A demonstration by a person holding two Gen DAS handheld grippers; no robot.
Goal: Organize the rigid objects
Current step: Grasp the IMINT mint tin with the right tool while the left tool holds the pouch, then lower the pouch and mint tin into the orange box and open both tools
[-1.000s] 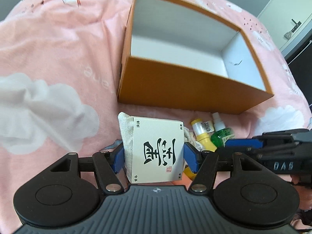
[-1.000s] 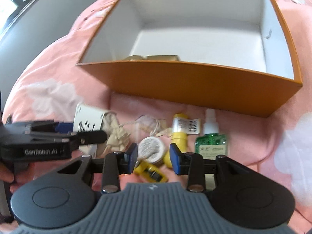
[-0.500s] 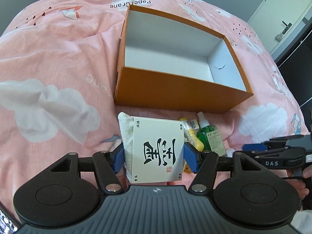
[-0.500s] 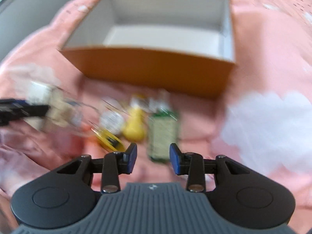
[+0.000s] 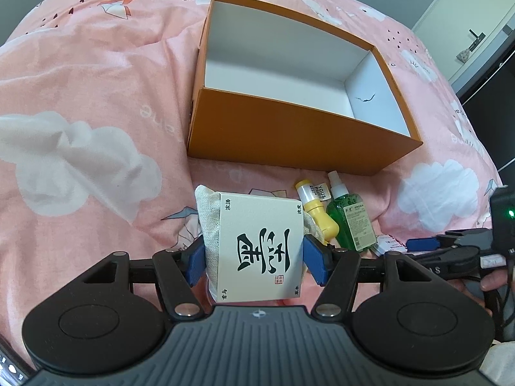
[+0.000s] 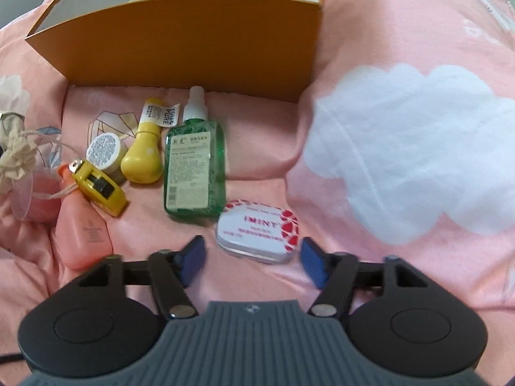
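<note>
Jaws of my left gripper (image 5: 254, 257) clamp the white box (image 5: 260, 247), while my right gripper (image 6: 252, 257), just opened, hovers empty near the mint tin (image 6: 257, 230).

A white carton (image 5: 260, 251) with black calligraphy sits upright over a cloth pouch (image 5: 207, 222). Beside it lie a yellow bottle (image 6: 143, 151), green spray bottle (image 6: 193, 167), mint tin (image 6: 257, 230), yellow clip (image 6: 98, 186), peach bottle (image 6: 83, 234), before the open orange box (image 5: 289, 135).

Orange box (image 5: 289, 135), pink cloud-print sheet (image 5: 96, 96), green bottle (image 6: 193, 167), yellow bottle (image 6: 143, 157)
</note>
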